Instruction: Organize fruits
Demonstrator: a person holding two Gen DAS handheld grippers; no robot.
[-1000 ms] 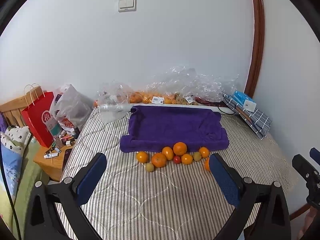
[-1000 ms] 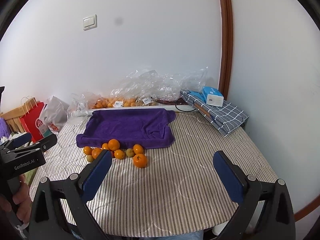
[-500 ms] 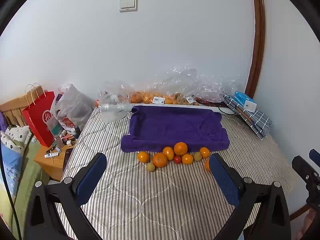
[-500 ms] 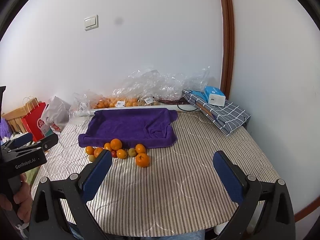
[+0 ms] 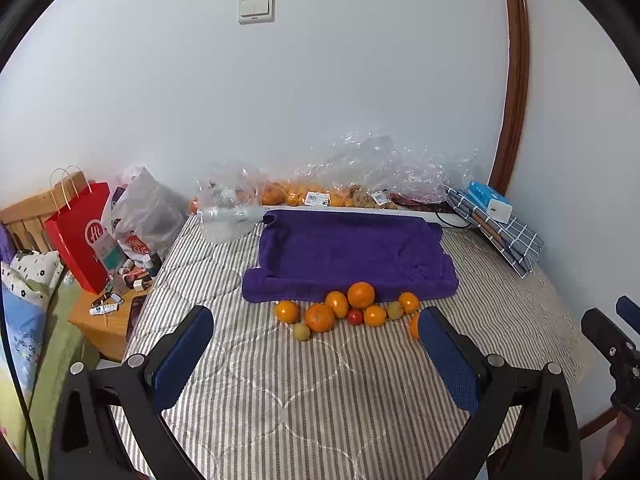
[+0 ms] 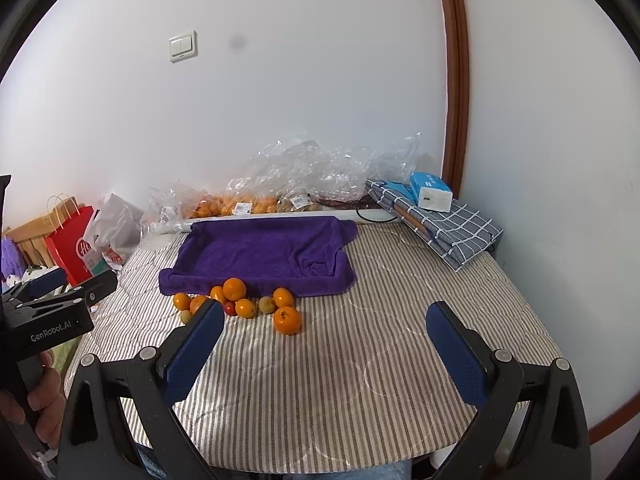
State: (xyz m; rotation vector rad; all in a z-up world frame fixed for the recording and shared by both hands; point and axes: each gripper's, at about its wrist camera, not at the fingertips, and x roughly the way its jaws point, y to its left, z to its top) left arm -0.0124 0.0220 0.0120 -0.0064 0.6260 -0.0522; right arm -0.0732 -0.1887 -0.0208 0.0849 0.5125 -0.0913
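Several oranges [image 5: 361, 295] [image 6: 234, 289], small green-brown fruits [image 5: 301, 331] [image 6: 266, 304] and one small red fruit [image 5: 354, 317] [image 6: 229, 307] lie in a cluster on the striped bed cover, just in front of a purple towel [image 5: 348, 252] [image 6: 260, 252] shaped like a tray. One larger orange [image 6: 287, 320] sits apart at the cluster's right. My left gripper [image 5: 316, 354] hangs open above the cover, short of the fruit. My right gripper [image 6: 324, 346] is open too, to the right of the cluster, holding nothing.
Clear plastic bags of more fruit [image 5: 320, 196] [image 6: 256, 200] line the wall behind the towel. A folded checked cloth [image 6: 444, 232] with a blue box [image 6: 430, 191] lies at the back right. A red paper bag [image 5: 78, 236] and a cluttered bedside stand [image 5: 108, 316] are on the left.
Both grippers have drifted slightly toward the fruit, so the cluster and towel look a little nearer. Both stay open and no fruit has moved.
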